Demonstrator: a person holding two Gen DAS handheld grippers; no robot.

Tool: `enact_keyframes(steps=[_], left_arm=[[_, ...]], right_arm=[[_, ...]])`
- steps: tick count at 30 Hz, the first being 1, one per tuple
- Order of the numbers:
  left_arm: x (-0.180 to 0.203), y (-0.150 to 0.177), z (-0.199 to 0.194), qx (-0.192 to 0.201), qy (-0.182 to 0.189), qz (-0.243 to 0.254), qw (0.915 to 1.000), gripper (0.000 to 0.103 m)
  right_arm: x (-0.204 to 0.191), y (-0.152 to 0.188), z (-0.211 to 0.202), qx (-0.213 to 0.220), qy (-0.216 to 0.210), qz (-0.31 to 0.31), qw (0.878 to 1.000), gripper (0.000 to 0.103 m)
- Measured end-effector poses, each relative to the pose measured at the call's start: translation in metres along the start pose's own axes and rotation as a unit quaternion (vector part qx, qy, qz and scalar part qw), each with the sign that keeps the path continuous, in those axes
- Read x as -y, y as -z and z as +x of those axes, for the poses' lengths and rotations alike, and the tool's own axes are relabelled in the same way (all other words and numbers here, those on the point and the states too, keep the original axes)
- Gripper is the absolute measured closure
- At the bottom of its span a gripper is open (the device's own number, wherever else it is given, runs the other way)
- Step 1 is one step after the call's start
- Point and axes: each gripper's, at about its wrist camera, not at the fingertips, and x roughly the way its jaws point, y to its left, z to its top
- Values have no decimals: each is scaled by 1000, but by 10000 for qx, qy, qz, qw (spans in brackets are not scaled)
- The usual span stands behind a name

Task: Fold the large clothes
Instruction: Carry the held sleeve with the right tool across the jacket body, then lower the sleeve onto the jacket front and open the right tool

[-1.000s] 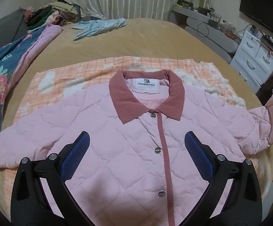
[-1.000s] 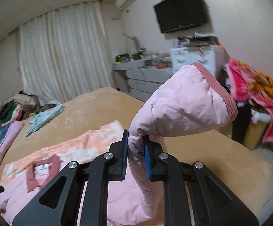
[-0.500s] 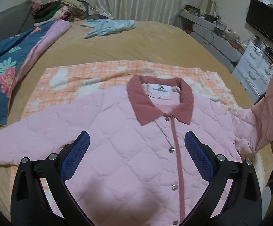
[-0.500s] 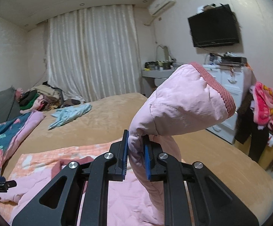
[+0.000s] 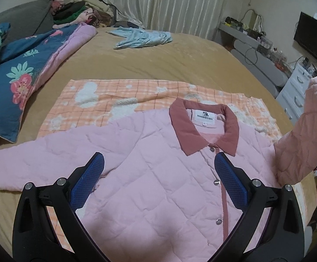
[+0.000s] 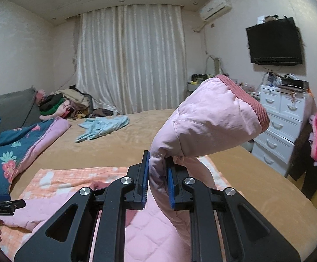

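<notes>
A pink quilted jacket with a dusty-red collar lies face up, buttoned, on an orange checked blanket on the bed. My left gripper hovers open over the jacket's chest, nothing between its blue pads. The jacket's left sleeve lies flat, stretched out to the side. My right gripper is shut on the other sleeve near its ribbed cuff, holding it raised above the bed. That raised sleeve shows at the right edge of the left wrist view.
A tan bedspread covers the bed. A blue floral quilt lies along the left side, a light-blue garment near the far end, a clothes pile by the curtain. White drawers and a wall television stand at right.
The right gripper has carried the held sleeve higher and toward the jacket's body. The left gripper has shifted left over the jacket, so the collar now sits further right in its view.
</notes>
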Motion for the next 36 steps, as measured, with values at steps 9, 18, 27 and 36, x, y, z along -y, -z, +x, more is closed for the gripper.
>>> enact_keyframes(steps=[9, 18, 27, 36], left_arm=[[-31, 2, -1, 16, 365, -418, 9985, 8], [-53, 10, 13, -55, 660, -890, 9938, 8], [-75, 21, 33, -253, 679, -1289, 9890, 8], [-81, 31, 46, -434, 892, -1490, 9838, 8]], right_arm=[[-57, 20, 21, -94, -499, -354, 9981, 89], [-113, 62, 45, -498, -873, -615, 9930, 89], [-170, 123, 73, -1143, -1371, -1015, 9787, 89], [-206, 184, 84, -1769, -1731, -1321, 9598, 82]])
